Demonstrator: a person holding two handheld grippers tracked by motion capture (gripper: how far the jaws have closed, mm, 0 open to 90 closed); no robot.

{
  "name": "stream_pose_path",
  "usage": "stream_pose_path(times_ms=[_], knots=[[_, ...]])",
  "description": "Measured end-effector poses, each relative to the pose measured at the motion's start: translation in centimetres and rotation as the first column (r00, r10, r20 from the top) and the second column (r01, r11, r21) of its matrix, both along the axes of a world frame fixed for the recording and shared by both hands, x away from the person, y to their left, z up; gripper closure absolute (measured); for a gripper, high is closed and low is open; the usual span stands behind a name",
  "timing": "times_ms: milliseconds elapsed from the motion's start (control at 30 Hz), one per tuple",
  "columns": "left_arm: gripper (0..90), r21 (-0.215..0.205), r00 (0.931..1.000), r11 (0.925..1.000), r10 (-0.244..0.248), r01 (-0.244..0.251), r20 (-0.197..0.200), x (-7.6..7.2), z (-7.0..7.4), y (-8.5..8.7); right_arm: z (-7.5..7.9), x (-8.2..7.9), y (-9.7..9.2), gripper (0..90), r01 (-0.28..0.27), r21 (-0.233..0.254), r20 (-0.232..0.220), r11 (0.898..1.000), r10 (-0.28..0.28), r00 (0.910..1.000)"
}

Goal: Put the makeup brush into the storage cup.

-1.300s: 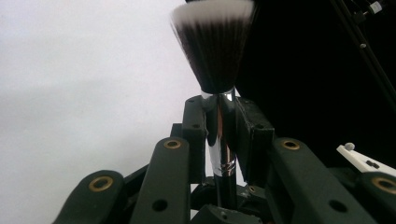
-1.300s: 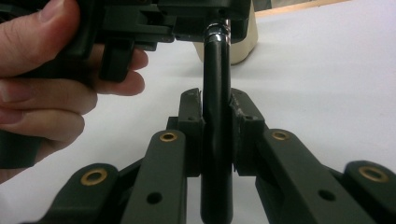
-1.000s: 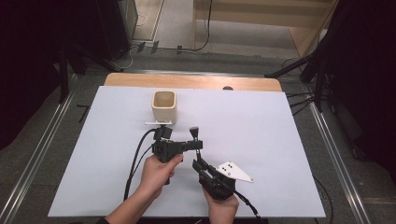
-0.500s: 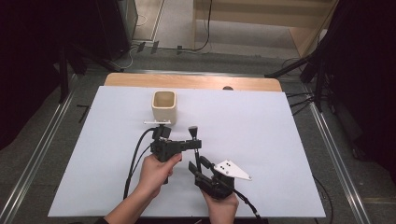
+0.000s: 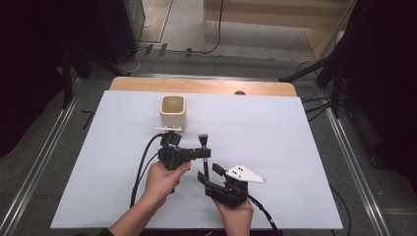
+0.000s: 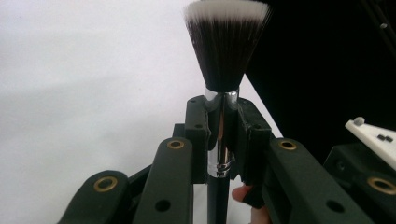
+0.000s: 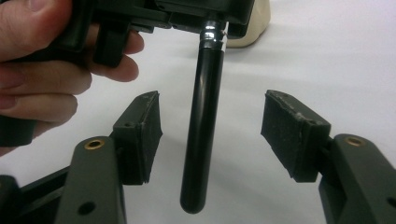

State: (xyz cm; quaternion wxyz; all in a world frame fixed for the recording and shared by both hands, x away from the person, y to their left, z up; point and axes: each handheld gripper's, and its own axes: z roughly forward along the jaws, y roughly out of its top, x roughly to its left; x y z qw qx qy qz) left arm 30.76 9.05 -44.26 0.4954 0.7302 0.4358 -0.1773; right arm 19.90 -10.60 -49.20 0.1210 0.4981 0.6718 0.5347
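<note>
Black and silver, the makeup brush sits clamped in the left gripper, whose pads press on its metal ferrule — bristles pointing away from the person toward the far edge of the table, handle trailing back toward the near edge. In the high view the brush hangs near the middle of the white table, well short of the cream cup that stands open-mouthed closer to the far edge.

The right gripper has just been opening: its jaws now stand apart on either side of the black handle, neither pad touching it, so the handle merely passes between them. The right hand holds that gripper close to the near edge, just beside the left one.

By the look of it, the handover is done — the brush has gone over to the left gripper alone, and the right has let go. What is left, I judge, is the carry: the brush has yet to travel across to the cup and go in, presumably handle first, and the cup looks empty. The right gripper needs only to draw clear of the handle first.
</note>
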Motion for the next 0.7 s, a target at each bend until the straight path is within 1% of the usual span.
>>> stream_pose_path(times_ms=[67, 100, 133, 200, 233, 333, 400, 467, 533, 567, 633, 700], knots=[[77.9, 0.006, 1.0000, 1.0000, 0.000, 0.000, 0.000, 0.1, 0.0, 0.1, 0.2, 0.1, -0.1, 38.1, -0.009, -0.012, 0.003, 1.000, 0.009, 1.0000], [77.9, 0.007, 1.0000, 1.0000, 0.001, -0.001, -0.001, 0.1, 0.0, 0.1, 0.5, 0.4, -0.1, 38.1, -0.023, -0.005, 0.000, 1.000, 0.023, 0.9997], [77.9, 0.008, 1.0000, 1.0000, 0.000, 0.000, -0.001, 0.1, 0.0, 0.2, 0.6, 0.5, -0.1, 37.7, -0.026, -0.009, -0.006, 1.000, 0.026, 0.9996], [77.9, 0.018, 1.0000, 0.9998, -0.005, 0.005, -0.002, 0.2, 0.0, 0.3, 0.7, 0.6, -0.1, 36.8, -0.035, -0.015, -0.001, 0.999, 0.035, 0.9994], [77.9, 0.023, 1.0000, 0.9997, -0.005, 0.005, 0.000, 0.2, 0.0, 0.4, 0.8, 0.7, -0.1, 35.2, -0.043, -0.022, -0.003, 0.999, 0.043, 0.9991], [77.9, 0.031, 1.0000, 0.9995, -0.006, 0.006, 0.000, 0.3, -0.1, 0.5, 1.2, 1.3, 0.2, 31.8, -0.086, -0.051, -0.024, 0.995, 0.085, 0.9961], [77.9, 0.037, 1.0000, 0.9993, -0.002, 0.002, 0.001, 0.4, -0.1, 0.6, 1.4, 1.5, 0.3, 31.1, -0.103, -0.065, -0.036, 0.993, 0.101, 0.9942], [77.8, 0.045, 1.0000, 0.9990, -0.005, 0.004, 0.004, 0.5, -0.1, 0.7, 1.6, 1.9, 0.5, 30.2, -0.128, -0.083, -0.047, 0.988, 0.124, 0.9911], [77.8, 0.052, 0.9999, 0.9986, -0.006, 0.005, 0.009, 0.6, -0.1, 0.8, 1.7, 2.3, 0.6, 29.6, -0.153, -0.076, -0.068, 0.985, 0.148, 0.9866], [77.8, 0.053, 0.9999, 0.9986, -0.008, 0.008, 0.009, 0.6, -0.1, 0.9, 1.7, 2.6, 0.6, 29.2, -0.167, -0.082, -0.074, 0.982, 0.161, 0.9841], [77.8, 0.066, 1.0000, 0.9978, -0.008, 0.007, 0.006, 0.7, -0.1, 1.0, 1.9, 3.0, 0.7, 27.8, -0.187, -0.103, -0.089, 0.977, 0.178, 0.9800], [77.8, 0.077, 0.9999, 0.9969, -0.011, 0.011, 0.007, 0.8, -0.1, 1.0, 2.1, 3.3, 0.8, 26.6, -0.212, -0.125, -0.101, 0.969, 0.200, 0.9745]])
